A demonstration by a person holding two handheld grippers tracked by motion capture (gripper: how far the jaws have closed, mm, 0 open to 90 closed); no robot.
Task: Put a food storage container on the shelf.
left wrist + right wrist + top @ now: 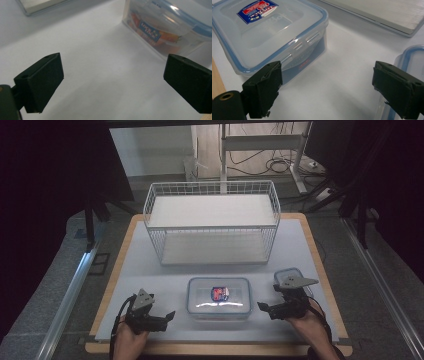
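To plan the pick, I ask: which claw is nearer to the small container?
Right. The right claw is just in front of the small container; the left claw is beyond the large container.

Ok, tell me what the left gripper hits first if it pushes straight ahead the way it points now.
Probably the clear plastic lidded container with the blue-rimmed lid. The left gripper has open jaws angled toward its side wall, over bare white mat. Depth is unclear; its right jaw would likely touch first.

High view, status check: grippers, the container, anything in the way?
Left gripper open, empty. Right gripper open, empty. Lidded container between them on the table, untouched. Smaller container beside the right gripper; wire rack behind.
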